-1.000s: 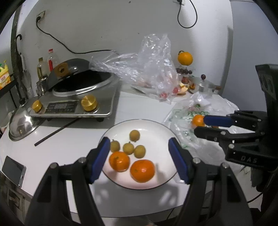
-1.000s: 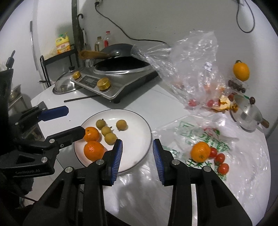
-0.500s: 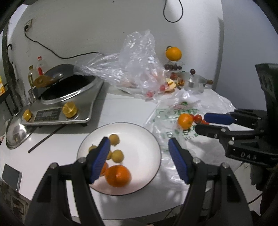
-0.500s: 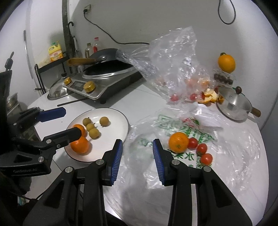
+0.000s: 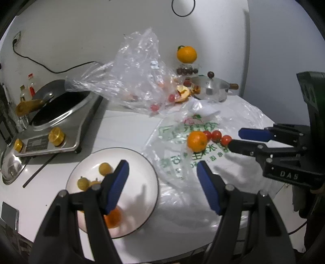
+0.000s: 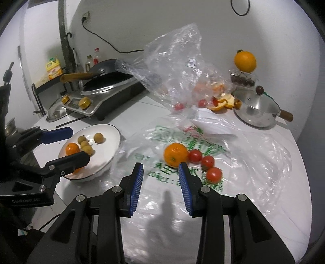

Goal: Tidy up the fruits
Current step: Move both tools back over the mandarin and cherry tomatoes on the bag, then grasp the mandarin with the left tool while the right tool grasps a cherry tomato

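Both tools empty — right tool (image 6: 160, 180) should straddle the mandarin (image 6: 175, 154) squarely, clear of the cherry tomatoes (image 6: 207, 162); left tool (image 5: 162, 183) hangs released.

White wall (image 6: 162, 22), wall socket (image 6: 86, 14), black cable (image 6: 105, 43), white table (image 6: 138, 107)

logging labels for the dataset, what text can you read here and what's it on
"DAS": on the right tool's black body.
"GenRobot.AI", faint: on the left tool's body.
Green print on the flat plastic bag: seen upside down, digits and characters too distorted to read.
Yellow jug label and induction cooker panel: too small.
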